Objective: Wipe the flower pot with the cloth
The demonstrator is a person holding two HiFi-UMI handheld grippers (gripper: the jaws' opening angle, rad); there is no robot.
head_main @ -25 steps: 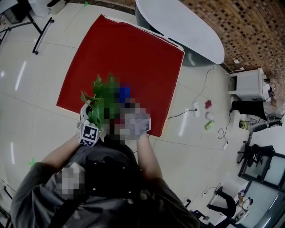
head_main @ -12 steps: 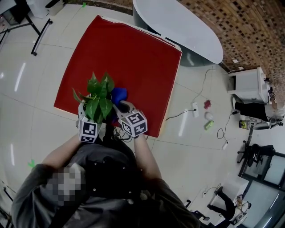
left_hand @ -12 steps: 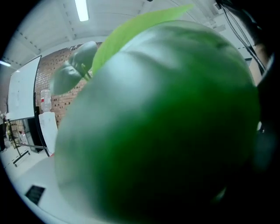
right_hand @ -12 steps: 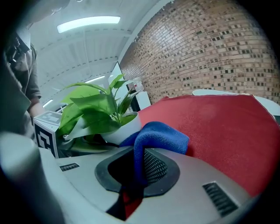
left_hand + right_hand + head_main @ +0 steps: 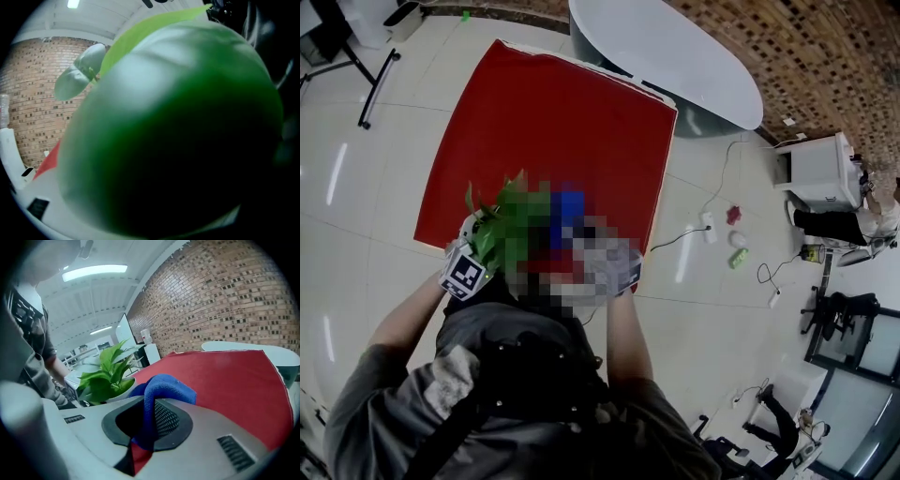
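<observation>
Leaf fills the whole left gripper view, so I cannot tell how the left gripper holds its jaws. The head view puts it at the near left of the plant, by the near edge of the red mat. Just right of it is the flower pot, white and upright; I cannot tell whether it rests on the mat or is lifted. Further right, the right gripper has its jaws pressed onto a fold of the blue cloth, close beside the pot. My worry: with the left side blind, a firm wipe from the right could tip or shove an unsteadied pot. The cloth, pinched only by a fold, might also drag free.
</observation>
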